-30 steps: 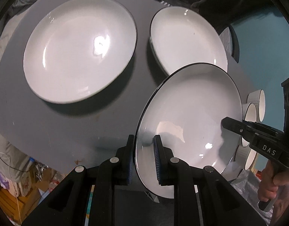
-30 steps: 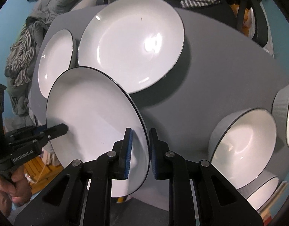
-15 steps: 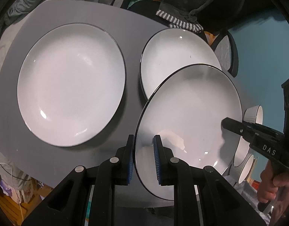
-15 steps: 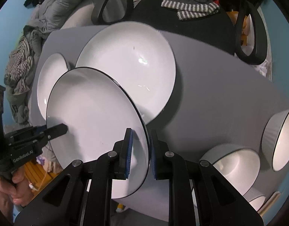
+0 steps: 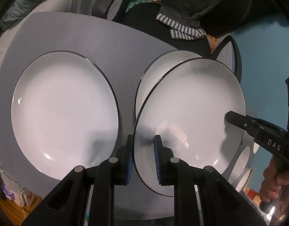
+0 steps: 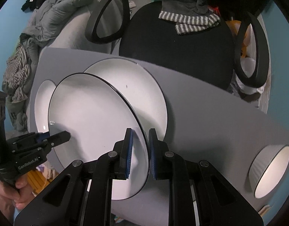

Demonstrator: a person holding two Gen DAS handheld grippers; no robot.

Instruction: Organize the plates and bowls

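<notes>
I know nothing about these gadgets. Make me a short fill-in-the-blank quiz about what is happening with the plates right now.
1. The left tool and the right tool grip opposite rims of the same ____.
2. The carried plate is held ____ the grey table, not resting on it.
3. In the right view, the carried plate partly covers ____ other plates on the table.
4. The ribbed bowl has a ____ rim line.

Missing words: plate; above; two; black

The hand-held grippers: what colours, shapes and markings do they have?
Both hand-held grippers, left and right, are matte black, with angular arms, silver pivot pins and blue ribbed pads. White lettering reads "GenRobot.AI" on the left and "DAS" on the right. No sleeves show.
</notes>
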